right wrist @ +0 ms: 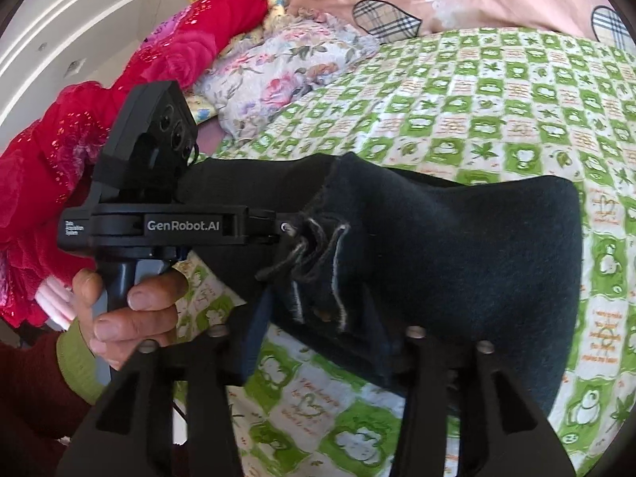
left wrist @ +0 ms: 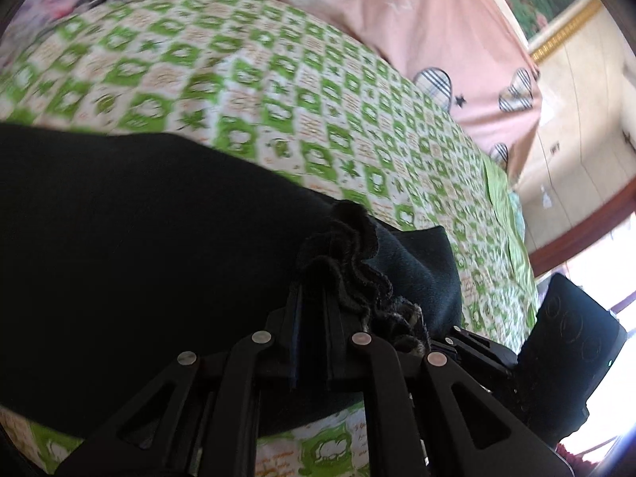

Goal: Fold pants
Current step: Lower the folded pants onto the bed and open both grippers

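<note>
While both claws grip, the left gripper (left wrist: 314, 342) pinches the bunched hem of the dark pants (left wrist: 119, 238); the right gripper (right wrist: 318, 318) seemingly clamps the same folded edge above the green bedsheet (right wrist: 497, 111).

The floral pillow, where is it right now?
In the right wrist view, the floral pillow lies upper left of centre at the head of the bed, between the red fabric and the green-checked sheet.
</note>
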The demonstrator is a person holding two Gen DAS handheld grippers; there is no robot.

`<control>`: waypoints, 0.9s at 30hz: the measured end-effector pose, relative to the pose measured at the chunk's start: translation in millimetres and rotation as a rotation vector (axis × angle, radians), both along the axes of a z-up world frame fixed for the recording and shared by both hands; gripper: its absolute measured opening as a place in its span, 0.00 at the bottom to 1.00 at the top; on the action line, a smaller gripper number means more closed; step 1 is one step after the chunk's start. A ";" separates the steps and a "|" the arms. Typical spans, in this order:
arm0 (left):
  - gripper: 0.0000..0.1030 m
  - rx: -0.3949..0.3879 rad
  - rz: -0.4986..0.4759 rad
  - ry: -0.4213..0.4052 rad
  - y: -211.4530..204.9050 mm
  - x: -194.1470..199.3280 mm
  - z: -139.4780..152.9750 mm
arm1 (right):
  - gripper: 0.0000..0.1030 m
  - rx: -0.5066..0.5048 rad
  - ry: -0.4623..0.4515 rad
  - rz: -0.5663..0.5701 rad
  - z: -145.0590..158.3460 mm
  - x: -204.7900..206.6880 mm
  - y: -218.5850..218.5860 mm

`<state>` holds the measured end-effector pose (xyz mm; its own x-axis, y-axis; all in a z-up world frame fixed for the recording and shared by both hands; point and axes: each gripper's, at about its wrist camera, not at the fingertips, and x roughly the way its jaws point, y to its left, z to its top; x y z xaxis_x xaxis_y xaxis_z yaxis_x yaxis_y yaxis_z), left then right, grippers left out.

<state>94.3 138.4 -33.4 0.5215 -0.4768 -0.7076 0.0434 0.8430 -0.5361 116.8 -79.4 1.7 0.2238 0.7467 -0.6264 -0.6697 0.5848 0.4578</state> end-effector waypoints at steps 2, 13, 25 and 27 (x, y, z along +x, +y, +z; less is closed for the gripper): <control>0.07 0.008 0.039 -0.004 7.0 -5.4 1.6 | 0.51 -0.005 -0.007 0.011 0.2 -2.9 2.8; 0.34 0.021 0.212 -0.006 35.0 -46.6 7.5 | 0.51 0.040 0.012 0.019 3.8 -10.8 1.1; 0.48 0.033 0.422 -0.020 79.7 -90.1 15.3 | 0.51 0.085 -0.018 -0.005 23.3 -12.2 7.1; 0.50 0.047 0.457 -0.025 87.8 -98.0 16.4 | 0.51 0.079 -0.013 -0.001 21.8 -11.4 10.4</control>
